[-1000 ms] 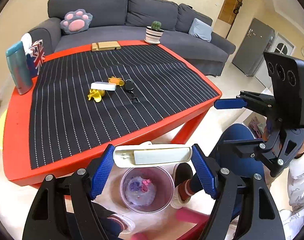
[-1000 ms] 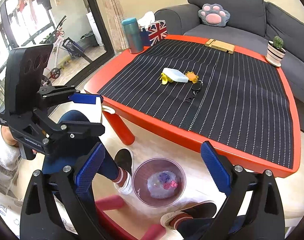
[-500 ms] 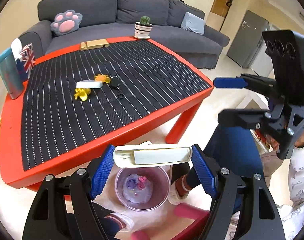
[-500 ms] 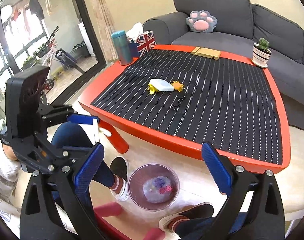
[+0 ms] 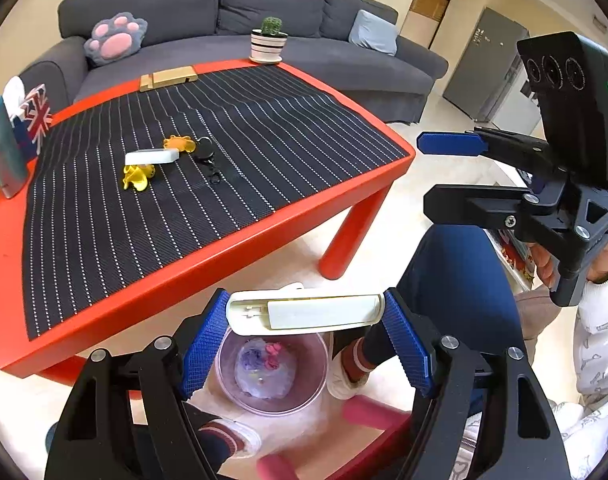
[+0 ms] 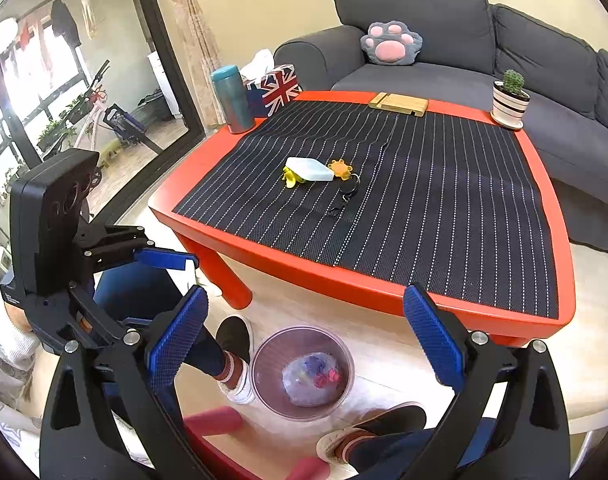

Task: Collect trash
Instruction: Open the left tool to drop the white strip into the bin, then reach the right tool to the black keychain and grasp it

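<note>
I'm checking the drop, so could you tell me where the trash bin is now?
The trash bin stands on the floor beside the red table, directly below the white case in the left claw.

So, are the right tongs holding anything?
No, the right tongs stand open and empty above the bin.

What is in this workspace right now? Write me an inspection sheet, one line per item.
Surface: red table covered by a black striped mat.
Job's things: white flat case clamped between the left gripper's fingers above the clear bin on the floor; the bin already holds crumpled scraps.
Clutter: white box, yellow toy, orange toy and keys mid-mat; teal flask, flag tissue box, wooden stand, potted cactus along the far edge.
Grippers: left shut on the case; right gripper open, empty.
Cables: nothing seen.
Surroundings: grey sofa with paw cushion; person's feet beside the bin.
</note>
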Demonstrator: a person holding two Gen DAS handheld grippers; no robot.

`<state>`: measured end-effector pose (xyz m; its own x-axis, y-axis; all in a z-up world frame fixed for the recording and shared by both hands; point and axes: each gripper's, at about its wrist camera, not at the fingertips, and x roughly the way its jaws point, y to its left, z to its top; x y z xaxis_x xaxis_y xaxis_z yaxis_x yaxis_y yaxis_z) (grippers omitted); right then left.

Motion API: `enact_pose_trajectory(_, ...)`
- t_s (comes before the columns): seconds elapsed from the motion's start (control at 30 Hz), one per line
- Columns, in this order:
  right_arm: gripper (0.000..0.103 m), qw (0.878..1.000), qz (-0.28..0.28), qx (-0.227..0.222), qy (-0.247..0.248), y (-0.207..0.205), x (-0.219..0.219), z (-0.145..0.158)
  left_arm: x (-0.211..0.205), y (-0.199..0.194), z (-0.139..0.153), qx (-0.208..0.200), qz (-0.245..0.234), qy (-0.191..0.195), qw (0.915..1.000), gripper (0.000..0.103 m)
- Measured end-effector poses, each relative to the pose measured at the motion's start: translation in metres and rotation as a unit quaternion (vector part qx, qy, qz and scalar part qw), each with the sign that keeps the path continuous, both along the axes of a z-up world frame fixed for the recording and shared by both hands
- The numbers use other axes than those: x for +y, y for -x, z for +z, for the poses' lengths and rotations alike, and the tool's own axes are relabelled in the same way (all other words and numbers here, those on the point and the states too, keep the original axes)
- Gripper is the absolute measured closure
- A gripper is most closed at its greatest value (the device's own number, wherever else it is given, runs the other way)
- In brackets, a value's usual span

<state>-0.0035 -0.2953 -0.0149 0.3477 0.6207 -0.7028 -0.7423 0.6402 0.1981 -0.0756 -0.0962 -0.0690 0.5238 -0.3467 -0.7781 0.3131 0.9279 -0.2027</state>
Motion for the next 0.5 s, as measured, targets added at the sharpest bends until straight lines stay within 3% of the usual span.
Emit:
enact_pose_trajectory(0.03,0.007,1.000,-0.001,0.000,-0.001,0.000,0.000,0.000,0.000,0.000,0.000,-0.001,0.000,0.002,1.0000,0.028)
enact_pose_trajectory(0.1,0.007,1.000,-0.002,0.000,-0.001,-0.001,-0.001,0.001,0.001,0.000,0.000,-0.003,0.005,0.007,1.0000,0.011)
enact_pose_trajectory(0.5,0.007,1.000,0.001,0.003,0.002,0.001,0.002,-0.003,0.011,0.001,0.000,-0.005,0.029,0.008,0.9995,0.008)
